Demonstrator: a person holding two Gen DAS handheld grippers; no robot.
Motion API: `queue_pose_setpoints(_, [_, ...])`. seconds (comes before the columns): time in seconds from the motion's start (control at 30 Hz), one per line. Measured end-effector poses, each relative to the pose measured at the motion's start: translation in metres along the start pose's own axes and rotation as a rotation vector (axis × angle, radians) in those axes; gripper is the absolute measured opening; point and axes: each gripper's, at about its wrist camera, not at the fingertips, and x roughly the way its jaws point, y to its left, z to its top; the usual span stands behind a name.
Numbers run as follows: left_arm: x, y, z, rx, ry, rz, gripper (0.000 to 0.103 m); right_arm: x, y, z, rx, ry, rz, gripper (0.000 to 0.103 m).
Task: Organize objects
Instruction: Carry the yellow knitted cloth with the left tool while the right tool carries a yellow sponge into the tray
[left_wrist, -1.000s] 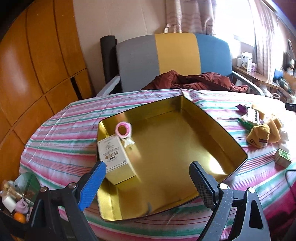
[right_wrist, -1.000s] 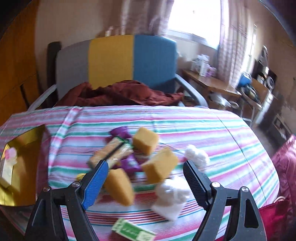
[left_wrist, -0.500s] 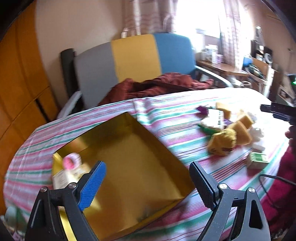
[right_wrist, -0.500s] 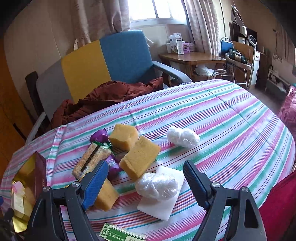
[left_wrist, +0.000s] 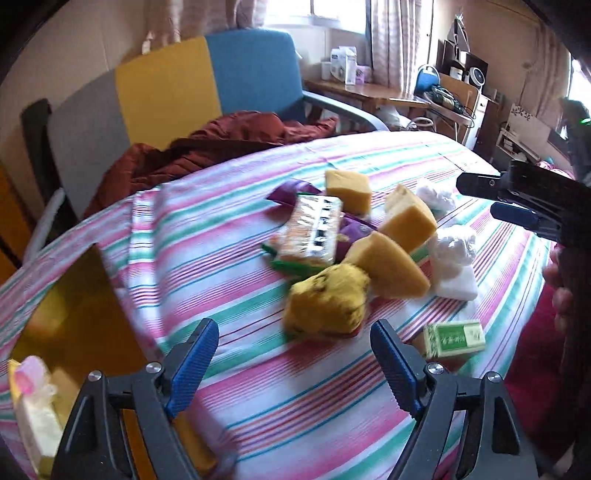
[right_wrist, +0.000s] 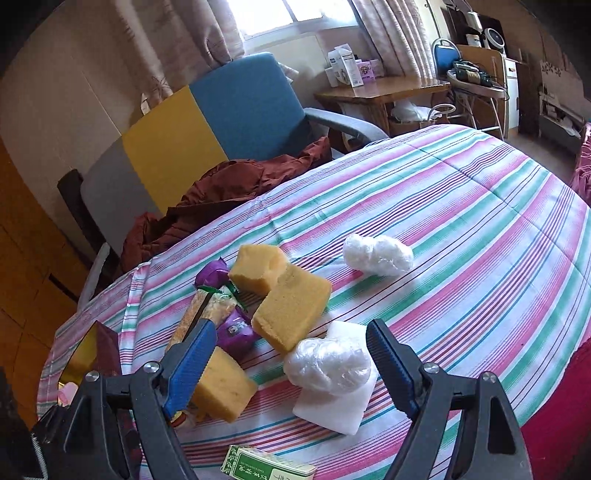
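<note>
The left gripper (left_wrist: 291, 343) has just been closing a little, yet its jaws stand wide with nothing between them, above the striped cloth (left_wrist: 229, 206) just short of the yellow pouch (left_wrist: 327, 301). The right gripper (right_wrist: 290, 345) gapes too (empty), over the plastic wad (right_wrist: 327, 363). The gold tin (left_wrist: 77, 317) sits at the table's left edge.
</note>
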Motion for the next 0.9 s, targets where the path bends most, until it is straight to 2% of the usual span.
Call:
queue_pose_setpoints(0.23, [0.047, -0.016, 0.014, 0.026, 0.070, 0.001, 0.084, 0.003, 0.001, -0.002, -0.008, 0.026, 0.019, 0.085])
queue_pose_setpoints(0.3, [0.058, -0.014, 0.014, 0.014, 0.091, -0.044, 0.063, 0.004, 0.002, -0.002, -0.015, 0.036, 0.025, 0.085])
queue_pose_setpoints(0.33, [0.063, -0.014, 0.013, 0.009, 0.113, -0.075, 0.046, 0.005, 0.004, -0.003, -0.020, 0.039, 0.027, 0.085])
queue_pose_setpoints(0.43, [0.056, -0.013, 0.007, 0.002, 0.092, -0.098, 0.041, 0.006, 0.010, -0.004, -0.052, 0.049, 0.032, 0.085])
queue_pose_setpoints(0.57, [0.040, -0.008, -0.004, -0.024, 0.080, -0.140, 0.040, 0.013, 0.023, -0.009, -0.120, 0.090, 0.049, 0.085])
queue_pose_setpoints(0.73, [0.014, -0.003, -0.015, -0.035, 0.049, -0.164, 0.040, 0.028, 0.048, -0.025, -0.244, 0.189, 0.069, 0.085])
queue_pose_setpoints(0.9, [-0.016, 0.001, -0.024, -0.032, 0.002, -0.200, 0.040, 0.032, 0.058, -0.034, -0.309, 0.207, 0.042, 0.084])
